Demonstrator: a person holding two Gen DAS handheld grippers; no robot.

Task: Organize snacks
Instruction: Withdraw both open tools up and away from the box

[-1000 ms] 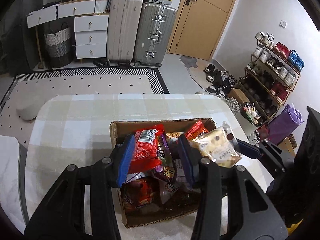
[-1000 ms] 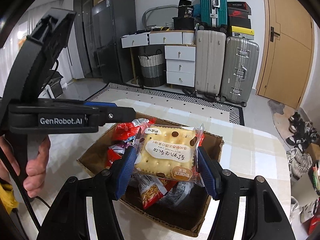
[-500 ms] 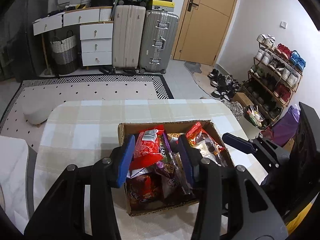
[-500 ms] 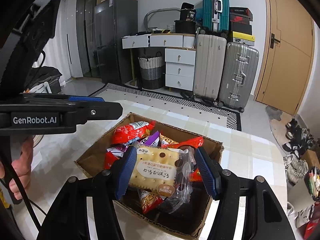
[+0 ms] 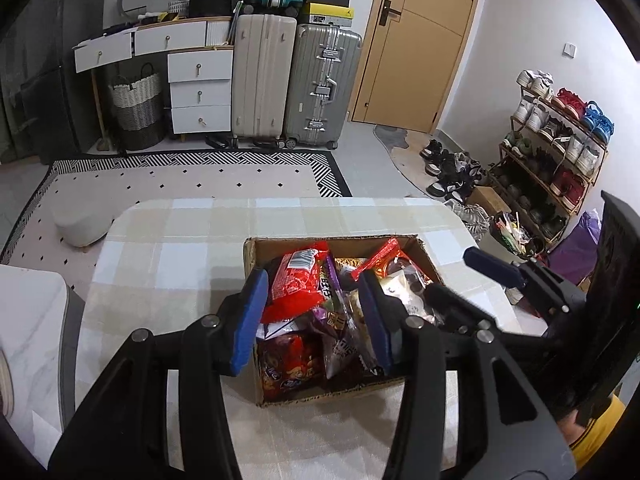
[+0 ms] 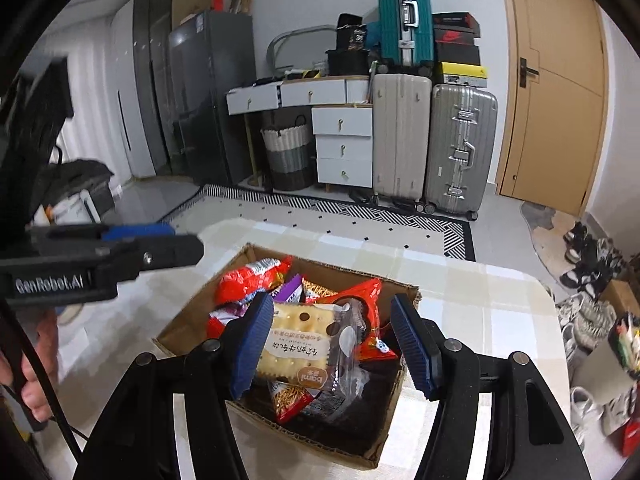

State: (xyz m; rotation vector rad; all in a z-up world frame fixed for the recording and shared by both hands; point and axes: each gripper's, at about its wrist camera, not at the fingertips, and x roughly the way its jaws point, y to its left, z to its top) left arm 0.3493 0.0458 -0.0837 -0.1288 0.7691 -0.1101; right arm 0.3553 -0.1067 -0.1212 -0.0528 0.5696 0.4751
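Observation:
An open cardboard box (image 5: 249,254) (image 6: 188,322) full of snack packets stands on the checked table (image 5: 180,248). My left gripper (image 5: 312,278) (image 6: 184,240) hovers above the box's near left part. Its jaws are opening, with nothing gripped. A red packet (image 5: 296,280) lies under it in the box. My right gripper (image 6: 330,302) (image 5: 450,272) is open over the box. A cracker packet (image 6: 296,344) (image 5: 404,290) rests tilted on the pile. It leans at the left pad, with a gap to the right pad.
Suitcases (image 5: 288,80) and white drawers (image 5: 200,88) stand behind a patterned rug (image 5: 180,176). A shoe rack (image 5: 560,148) lines the right wall. A white marble surface (image 5: 28,320) adjoins the table's left. A person's hand (image 6: 36,392) holds the left gripper.
The left gripper drew back and upward from the box. The cracker packet, earlier pinched between the right pads, sank onto the snack pile and stands clear of the right pad.

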